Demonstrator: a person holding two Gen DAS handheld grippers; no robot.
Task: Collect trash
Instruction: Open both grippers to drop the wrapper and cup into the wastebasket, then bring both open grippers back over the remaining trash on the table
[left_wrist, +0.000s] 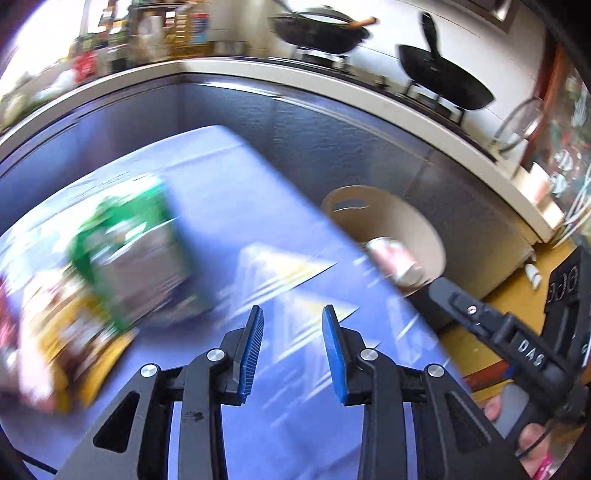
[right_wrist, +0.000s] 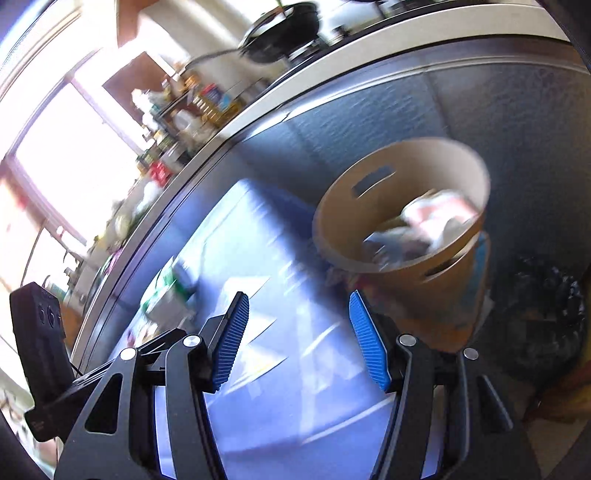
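Both views are motion-blurred. The green carton (left_wrist: 129, 251) lies on the blue table (left_wrist: 258, 221) at about nine o'clock from the left gripper (left_wrist: 293, 350), near it, among other packaging too smeared to identify. Judged from its flat printed faces, it is light cardboard, stiff along its edges but crushable across its panels; a pinch across a narrow edge or corner should hold best. The tan bin (right_wrist: 402, 206) stands past the table's far edge, at about one o'clock from the right gripper (right_wrist: 314, 339), with crumpled pale trash (right_wrist: 424, 221) already inside. The left gripper's jaws stand partly apart with nothing between them, angled down over the table. The right gripper's jaws are spread wider, also empty, pointing towards the bin.
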